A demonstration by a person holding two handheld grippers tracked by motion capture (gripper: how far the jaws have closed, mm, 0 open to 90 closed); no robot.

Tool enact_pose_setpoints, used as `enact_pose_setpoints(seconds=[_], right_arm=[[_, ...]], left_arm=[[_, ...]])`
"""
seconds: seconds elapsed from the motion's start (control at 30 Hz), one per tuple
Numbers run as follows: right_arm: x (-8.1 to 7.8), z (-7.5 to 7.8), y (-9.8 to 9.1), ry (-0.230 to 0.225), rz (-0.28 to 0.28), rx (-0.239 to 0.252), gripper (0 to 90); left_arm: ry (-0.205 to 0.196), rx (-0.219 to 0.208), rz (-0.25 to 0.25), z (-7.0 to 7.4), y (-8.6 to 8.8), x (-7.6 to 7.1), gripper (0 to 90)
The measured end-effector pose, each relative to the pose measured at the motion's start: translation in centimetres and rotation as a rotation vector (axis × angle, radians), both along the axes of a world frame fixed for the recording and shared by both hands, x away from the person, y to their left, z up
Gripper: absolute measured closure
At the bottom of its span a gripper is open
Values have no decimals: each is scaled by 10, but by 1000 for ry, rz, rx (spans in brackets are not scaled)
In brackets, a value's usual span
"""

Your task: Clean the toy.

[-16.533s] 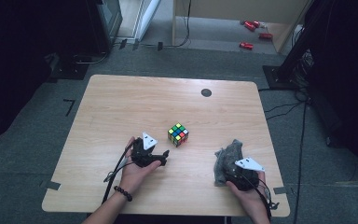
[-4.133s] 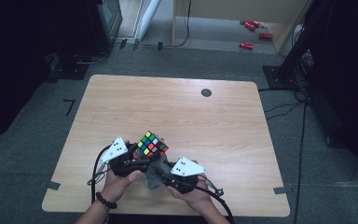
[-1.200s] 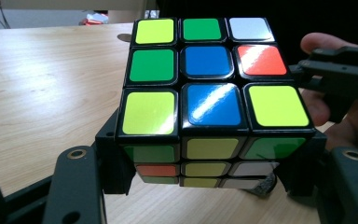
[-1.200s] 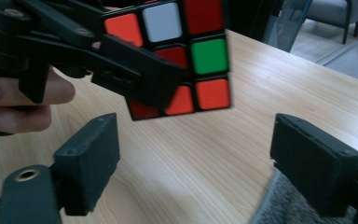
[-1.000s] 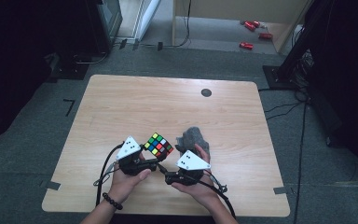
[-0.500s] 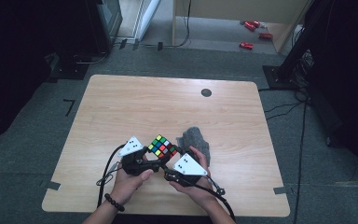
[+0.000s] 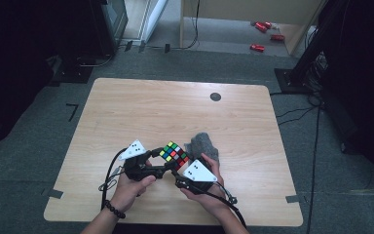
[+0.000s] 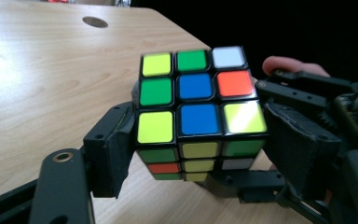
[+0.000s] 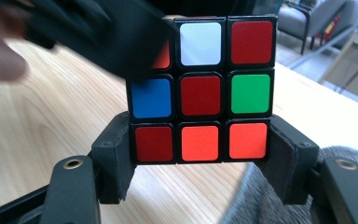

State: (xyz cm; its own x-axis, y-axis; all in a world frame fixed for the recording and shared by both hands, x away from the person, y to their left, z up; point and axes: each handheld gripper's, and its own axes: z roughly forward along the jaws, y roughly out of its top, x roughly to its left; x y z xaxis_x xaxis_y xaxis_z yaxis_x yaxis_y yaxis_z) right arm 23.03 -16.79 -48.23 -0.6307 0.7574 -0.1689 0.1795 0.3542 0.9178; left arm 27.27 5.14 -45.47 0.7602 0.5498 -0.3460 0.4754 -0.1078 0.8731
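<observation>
Now cube between both tongs

No readable text, no labels, no brands, no numbers — anywhere.

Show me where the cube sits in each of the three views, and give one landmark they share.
High view: the cube is low and just left of centre, above the table between the two hands.
Left gripper view: at centre, between the black jaws, yellow, green and blue stickers facing the camera.
Right gripper view: centre and upper centre, its bottom row between the jaws, red and orange stickers facing.
Shared landmark: the wooden table under the cube.
</observation>
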Motion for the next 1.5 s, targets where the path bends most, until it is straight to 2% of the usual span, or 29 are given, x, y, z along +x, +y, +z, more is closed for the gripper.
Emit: enact_pose_setpoints(seconds=[0.1,0.23,0.33,0.43,0.53,0.73,0.8,0.87,0.97,1.23,1.3,1.37,1.5], right_arm=[[5,-2,-6,30,-37,-1,343],[10,0,-15,69,-76,10,343],[12,5,-22,74,-85,32,343],[12,11,-29,74,-87,54,343],[12,16,-34,76,-90,81,342],[9,25,-38,75,-72,109,343],[8,27,-38,85,-53,124,342],[7,29,-37,92,-38,132,342],[5,30,-35,96,-29,132,342],[4,31,-32,131,-11,154,342],[4,31,-31,145,-4,162,342],[4,31,-30,156,4,164,342],[4,31,-28,188,26,165,342]], left_arm=[[-17,2,5,1,6,1,260],[-47,41,4,-1,10,2,215],[-60,85,10,-4,10,3,199],[-54,116,12,-9,8,4,206],[-76,156,8,-12,5,3,201],[-103,199,5,-18,0,2,207],[-110,228,10,-20,-3,1,214],[-132,249,6,-22,-5,0,229],[-179,258,5,-25,-9,-3,307],[-271,340,-23,-32,-18,-9,289],[-280,364,-20,-33,-19,-9,300],[-287,369,-24,-33,-20,-10,296],[-325,368,-31,-32,-19,-12,275]])
